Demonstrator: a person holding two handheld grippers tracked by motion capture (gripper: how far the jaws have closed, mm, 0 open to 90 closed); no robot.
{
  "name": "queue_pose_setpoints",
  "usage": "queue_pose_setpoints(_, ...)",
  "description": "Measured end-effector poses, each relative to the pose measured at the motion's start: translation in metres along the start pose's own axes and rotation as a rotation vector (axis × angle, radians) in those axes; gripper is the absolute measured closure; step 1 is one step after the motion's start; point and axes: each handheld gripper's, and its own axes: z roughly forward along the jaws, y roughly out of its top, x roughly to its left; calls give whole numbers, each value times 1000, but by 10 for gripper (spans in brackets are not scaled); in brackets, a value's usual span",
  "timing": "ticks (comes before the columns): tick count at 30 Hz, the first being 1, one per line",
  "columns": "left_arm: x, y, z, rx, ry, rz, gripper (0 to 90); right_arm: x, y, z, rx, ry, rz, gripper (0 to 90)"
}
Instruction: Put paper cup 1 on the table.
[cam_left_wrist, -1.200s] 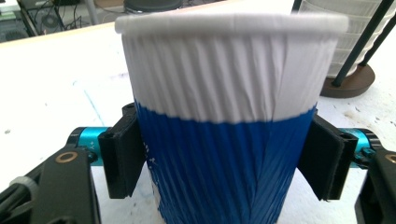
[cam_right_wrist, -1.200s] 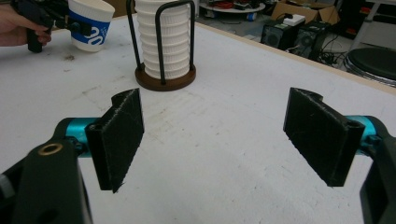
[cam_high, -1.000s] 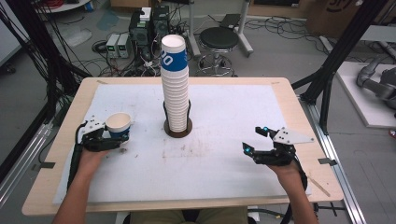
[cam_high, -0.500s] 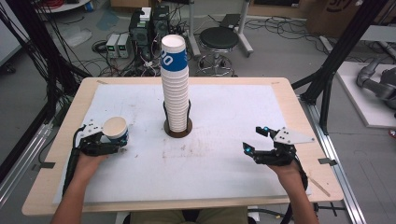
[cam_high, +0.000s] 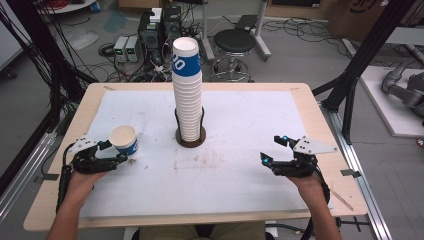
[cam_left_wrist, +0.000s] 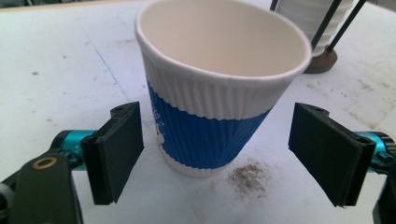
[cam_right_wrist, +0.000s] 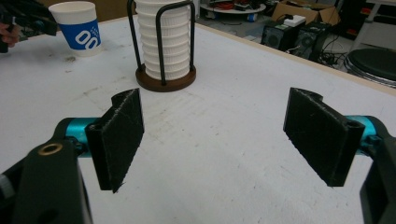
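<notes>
A single paper cup, white with a blue band, stands upright on the white table cover at the left. My left gripper is open around it, and its pads stand apart from the cup wall on both sides. A tall stack of the same cups rises from a black wire holder with a round brown base at the table's middle. My right gripper is open with nothing between its jaws, low over the table at the right.
The white cover lies over a wooden table. The right gripper view shows the single cup and the other hand at far left. Beyond the far edge are a black stool and electronics boxes on the floor.
The single cup and my left gripper have shifted slightly toward the near edge and lower. The right gripper has not moved.
</notes>
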Motion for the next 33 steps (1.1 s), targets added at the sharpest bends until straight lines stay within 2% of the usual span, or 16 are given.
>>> queue_pose_setpoints(4, 0, 3, -16, -48, 11, -8, 180, -1, -1, -1, 1, -3, 4, 208)
queue_pose_setpoints(9, -3, 15, -32, -178, 13, -30, 180, -1, -1, 0, 4, -4, 3, 208)
queue_pose_setpoints(14, -12, 28, -36, -306, -41, -25, 179, -1, -1, 1, 13, -5, 3, 208)
queue_pose_setpoints(18, -24, 38, -34, -375, -91, -4, 173, -3, -1, 0, 20, -16, 5, 209)
queue_pose_setpoints(25, -39, 48, -24, -371, -154, 24, 154, -3, 0, -1, 22, -23, 16, 208)
queue_pose_setpoints(29, -46, 48, -17, -352, -164, 39, 155, -2, 1, 1, 26, -17, 17, 208)
queue_pose_setpoints(33, -49, 47, -14, -346, -176, 37, 155, -2, 1, 2, 29, -12, 18, 208)
